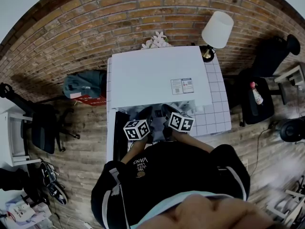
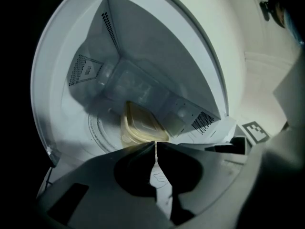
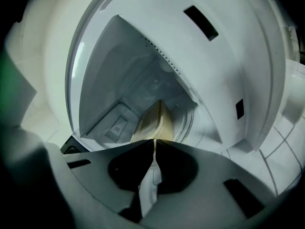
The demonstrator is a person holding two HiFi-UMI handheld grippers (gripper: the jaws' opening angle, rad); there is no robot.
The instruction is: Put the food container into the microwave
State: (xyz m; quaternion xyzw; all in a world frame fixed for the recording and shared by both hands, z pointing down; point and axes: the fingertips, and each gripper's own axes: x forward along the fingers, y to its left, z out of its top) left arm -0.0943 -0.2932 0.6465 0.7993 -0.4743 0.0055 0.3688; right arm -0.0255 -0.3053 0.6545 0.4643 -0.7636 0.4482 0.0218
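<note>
container (image 2: 139, 125) lies just past the tips of both grippers. left gripper (image 2: 156, 143) has its jaws pressed together with nothing between them, and the right gripper (image 3: 155, 140) is the same. both point into the open microwave (image 1: 157, 75), where the container rests on the turntable (image 2: 102, 130). behind it a lamp (image 1: 218, 29) stands by a brick wall (image 1: 119, 18).

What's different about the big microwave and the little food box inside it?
The microwave is white, while the food container is pale yellow. The microwave is far bigger: the food container fits wholly inside its cavity, over the round turntable. The microwave stands open at the front, while the food container looks closed, with a flat top. Both are boxy with rounded corners.
</note>
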